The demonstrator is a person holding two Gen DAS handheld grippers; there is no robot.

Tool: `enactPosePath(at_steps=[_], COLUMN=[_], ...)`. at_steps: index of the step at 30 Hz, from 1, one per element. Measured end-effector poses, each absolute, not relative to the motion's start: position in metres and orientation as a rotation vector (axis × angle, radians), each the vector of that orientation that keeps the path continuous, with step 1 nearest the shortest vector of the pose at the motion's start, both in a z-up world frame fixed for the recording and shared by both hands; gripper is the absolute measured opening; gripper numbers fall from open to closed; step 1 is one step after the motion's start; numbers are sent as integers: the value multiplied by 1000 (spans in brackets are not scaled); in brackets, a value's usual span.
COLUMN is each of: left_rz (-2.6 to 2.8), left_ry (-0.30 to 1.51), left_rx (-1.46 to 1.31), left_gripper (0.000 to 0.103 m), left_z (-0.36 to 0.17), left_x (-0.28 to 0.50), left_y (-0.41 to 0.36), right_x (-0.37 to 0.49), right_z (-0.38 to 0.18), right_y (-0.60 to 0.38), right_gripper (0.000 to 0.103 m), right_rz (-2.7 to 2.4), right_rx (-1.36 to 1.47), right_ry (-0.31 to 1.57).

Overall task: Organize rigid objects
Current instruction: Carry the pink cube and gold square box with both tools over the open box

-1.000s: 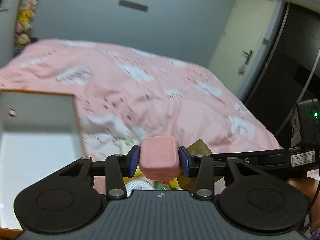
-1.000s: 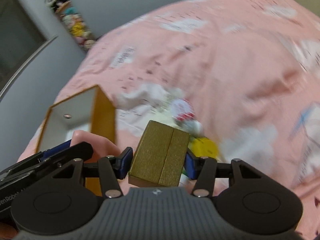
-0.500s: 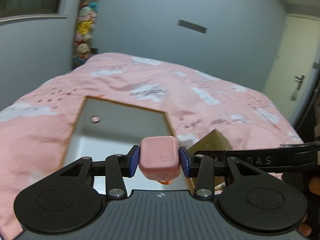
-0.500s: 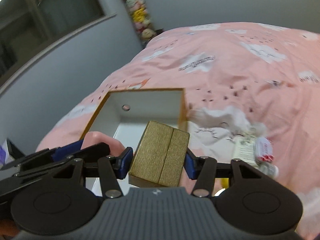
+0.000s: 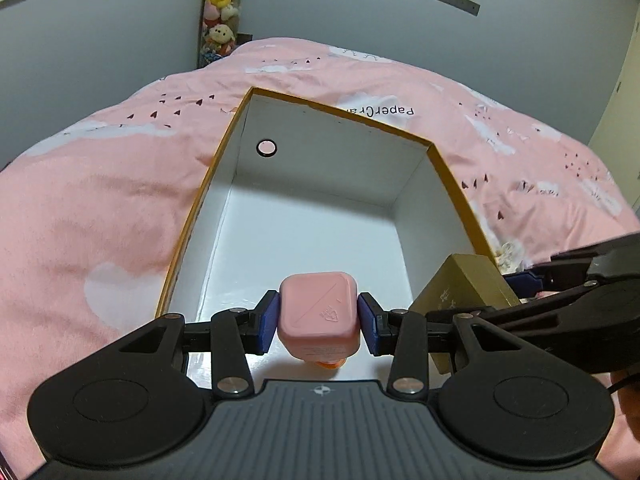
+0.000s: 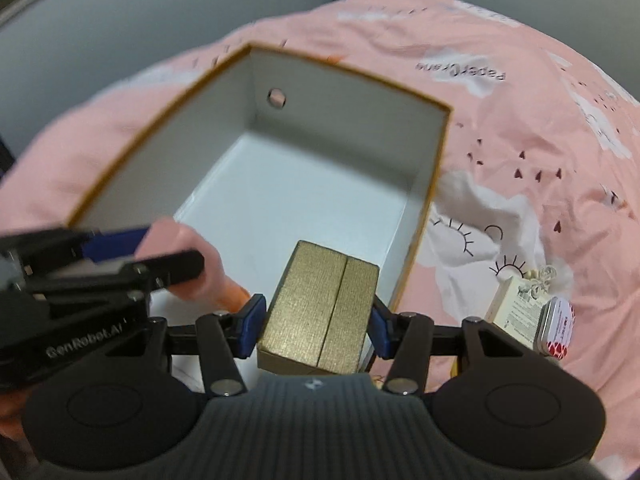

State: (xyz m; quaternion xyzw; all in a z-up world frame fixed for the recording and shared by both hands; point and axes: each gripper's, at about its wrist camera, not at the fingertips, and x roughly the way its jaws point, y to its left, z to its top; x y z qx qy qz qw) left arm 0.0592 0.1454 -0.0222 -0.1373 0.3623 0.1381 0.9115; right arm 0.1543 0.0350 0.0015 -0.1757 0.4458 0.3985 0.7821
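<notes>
Left wrist view: the left gripper (image 5: 318, 322) pinches a pink bottle (image 5: 318, 314) by its flat sides above the open box (image 5: 456, 184); it looks light, stiff, slippery. Right wrist view: the right gripper (image 6: 316, 322) squeezes a rigid gold carton (image 6: 320, 308) across its side faces, over the box's near edge.

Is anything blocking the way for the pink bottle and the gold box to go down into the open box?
Nothing visible does. The open box shows a bare white floor, with no lid over it. The left gripper holds the pink bottle and the right gripper holds the gold box, both over its near end, side by side.
</notes>
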Motion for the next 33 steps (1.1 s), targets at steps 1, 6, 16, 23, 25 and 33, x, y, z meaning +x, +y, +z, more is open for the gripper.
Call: enactPosePath(at_steps=[1,6,16,23,25,33], left_rz=[283,271,251,228,230,188], left_ry=[748,714,691,808,829,908], left_rx=[-272,-279,-271,-374,-377,-424], left_gripper=[48,48,48,48,48,48], left_z=[-23,-23,-31,-31,-30,-32], left_x=[60,56,62,61,61,63], left_y=[143,144,141,146,146,154], right_x=[156,151,146,148,149,150], right_z=[-2,-7,-36,-40,-40,-36], right_y=[39,52,82,92,91,88], right_gripper=[53,53,53,55,56,60], right_rz=[863,858,909,940,946,964], right_rx=[-409,-558,-761,-836,-843,-846], right_ry=[963,927,1005,1039,1038,1034])
